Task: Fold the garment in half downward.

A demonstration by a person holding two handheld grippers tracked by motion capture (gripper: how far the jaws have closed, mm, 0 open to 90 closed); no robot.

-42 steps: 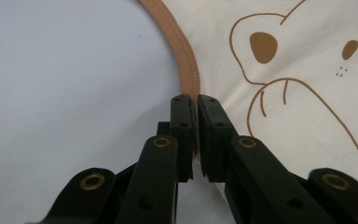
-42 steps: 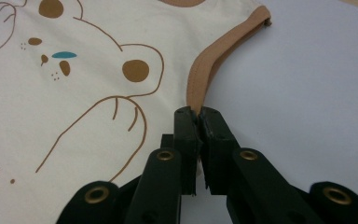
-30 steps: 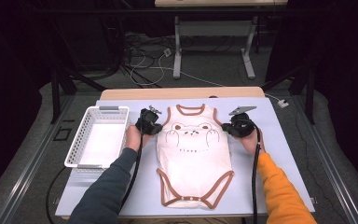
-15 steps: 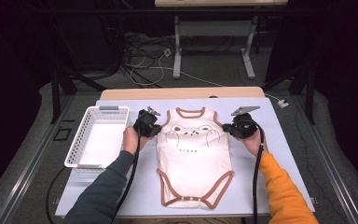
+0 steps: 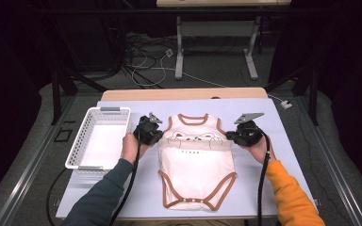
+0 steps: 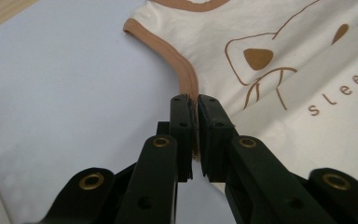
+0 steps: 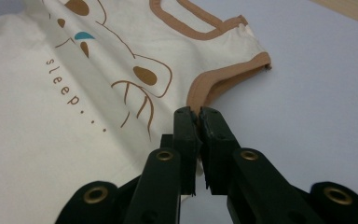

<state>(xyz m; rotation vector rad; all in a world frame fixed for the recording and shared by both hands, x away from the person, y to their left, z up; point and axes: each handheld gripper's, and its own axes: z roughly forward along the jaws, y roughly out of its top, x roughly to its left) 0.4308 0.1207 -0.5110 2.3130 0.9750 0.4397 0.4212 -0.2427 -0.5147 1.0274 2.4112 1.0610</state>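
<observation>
Two grips hold one garment: a cream bodysuit [image 5: 197,157] with brown trim and a bear print lies on its back in the middle of the table, neck toward the far edge, snap crotch toward the near edge, so its long axis runs near to far. The left gripper [image 5: 149,132] has its jaws pressed together on the brown armhole binding at the garment's left side, seen close in the left gripper view [image 6: 192,112], where the trim runs straight into the pinch. The right gripper [image 5: 241,135] is likewise clamped on the right armhole edge [image 7: 196,122]. Each hand sits just outside its own side of the bodysuit, level with the chest print, so neither is nearer than the other; the cloth spans between them. A raised crease crosses the chest from one grip to the other, which suggests the upper part is lifted slightly off the surface and that any fold would probably turn about that cross line, carrying the neck end toward the near hem.

Beneath lies a pale lilac cover [image 5: 287,155] over a wooden table [image 5: 184,93]. A white perforated basket [image 5: 84,136] stands to the left, apart from the garment. Beyond the far edge are a grey floor, loose cables [image 5: 146,61] and the legs of another table [image 5: 179,47], with dark surroundings at either side.
</observation>
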